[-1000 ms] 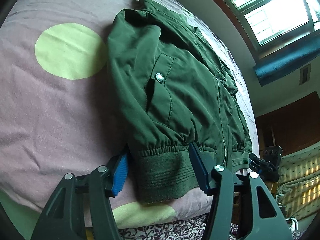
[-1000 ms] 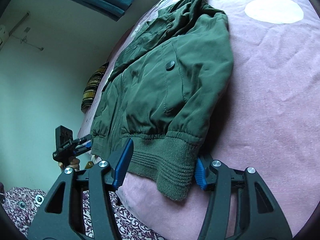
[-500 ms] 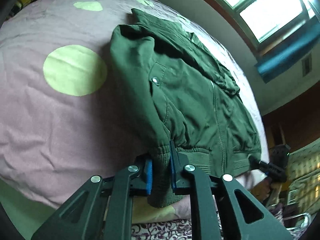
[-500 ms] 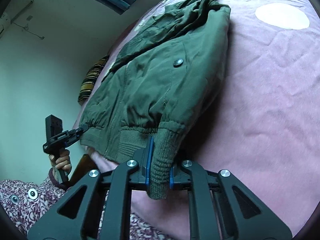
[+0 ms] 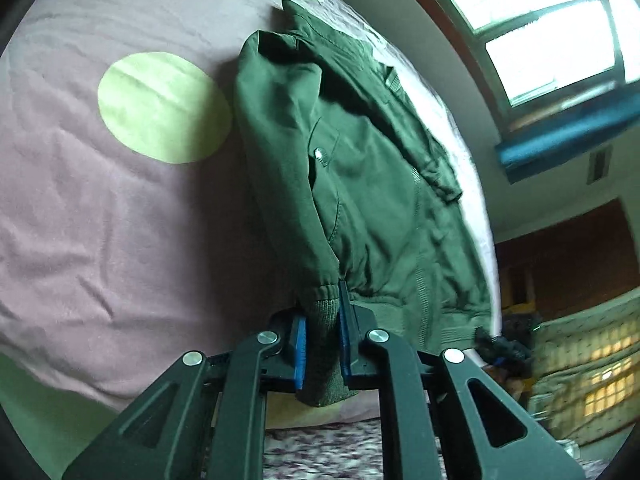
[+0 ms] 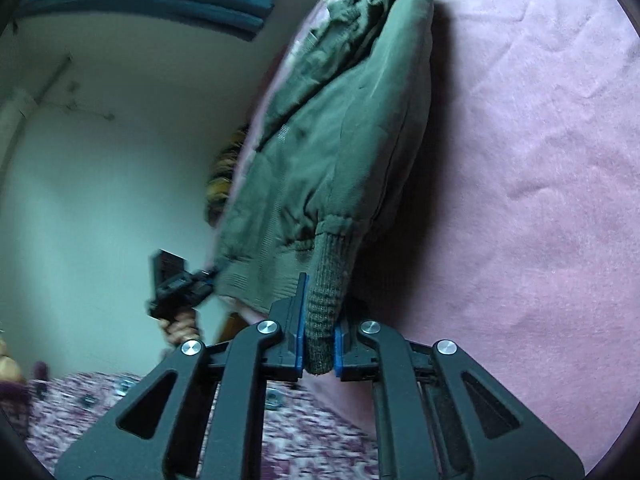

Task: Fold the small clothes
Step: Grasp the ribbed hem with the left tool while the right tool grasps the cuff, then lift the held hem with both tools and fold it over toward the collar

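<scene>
A small dark green jacket [image 5: 360, 184] lies on a pink bedspread with pale green spots [image 5: 80, 200]. My left gripper [image 5: 322, 344] is shut on the ribbed knit hem at the jacket's left bottom corner. My right gripper [image 6: 318, 340] is shut on the ribbed hem [image 6: 328, 300] at the right bottom corner of the same jacket [image 6: 340, 152]. Both corners are lifted off the bed, and the jacket's near edge hangs from the jaws. The left gripper also shows in the right wrist view [image 6: 176, 288], held by a hand.
The bed's near edge is just below both grippers, with a purple patterned fabric [image 6: 120, 420] beneath it. A window [image 5: 540, 32] with a blue rolled blind is behind the bed's right side. A striped pillow [image 6: 224, 168] lies at the far left.
Both grippers went from open around the hem to shut on it. They have since lifted the jacket's bottom corners upward, so the near part of the jacket rises off the bedspread.
</scene>
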`<state>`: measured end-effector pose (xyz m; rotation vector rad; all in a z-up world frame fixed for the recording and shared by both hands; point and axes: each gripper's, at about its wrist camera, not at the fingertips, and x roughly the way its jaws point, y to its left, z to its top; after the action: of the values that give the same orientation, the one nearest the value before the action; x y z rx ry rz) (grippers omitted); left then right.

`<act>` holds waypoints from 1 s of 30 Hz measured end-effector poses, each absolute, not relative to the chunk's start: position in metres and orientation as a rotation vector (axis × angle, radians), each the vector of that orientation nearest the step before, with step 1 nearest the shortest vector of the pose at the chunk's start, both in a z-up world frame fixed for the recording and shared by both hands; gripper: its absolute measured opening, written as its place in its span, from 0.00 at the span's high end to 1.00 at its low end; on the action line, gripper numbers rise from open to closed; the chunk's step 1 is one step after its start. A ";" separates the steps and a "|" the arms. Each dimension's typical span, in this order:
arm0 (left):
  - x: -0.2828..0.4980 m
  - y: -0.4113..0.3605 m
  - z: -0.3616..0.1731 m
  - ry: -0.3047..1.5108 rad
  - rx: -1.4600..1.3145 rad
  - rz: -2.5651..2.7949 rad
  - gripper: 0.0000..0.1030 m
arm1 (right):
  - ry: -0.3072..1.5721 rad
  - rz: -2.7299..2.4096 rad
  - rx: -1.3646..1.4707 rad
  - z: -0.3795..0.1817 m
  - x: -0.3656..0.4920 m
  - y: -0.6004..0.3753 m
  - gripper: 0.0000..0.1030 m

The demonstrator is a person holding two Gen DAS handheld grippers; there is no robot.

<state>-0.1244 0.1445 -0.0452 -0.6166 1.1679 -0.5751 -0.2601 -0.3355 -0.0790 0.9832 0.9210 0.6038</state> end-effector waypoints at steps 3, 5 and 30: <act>-0.116 0.144 -0.036 1.158 -0.683 -0.602 0.88 | 0.870 0.647 1.026 -0.068 -0.256 -0.339 0.91; -0.107 0.142 -0.024 1.132 -0.713 -0.628 0.88 | 0.837 0.671 1.046 -0.059 -0.249 -0.342 0.91; 0.088 0.108 -0.079 1.253 -0.927 -0.645 0.82 | 0.793 0.566 1.442 -0.132 -0.053 -0.381 0.91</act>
<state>0.0880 0.1081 -0.0795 -0.9268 1.2527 -0.6446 -0.0535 -0.3814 -0.1322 1.4422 0.7926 0.5663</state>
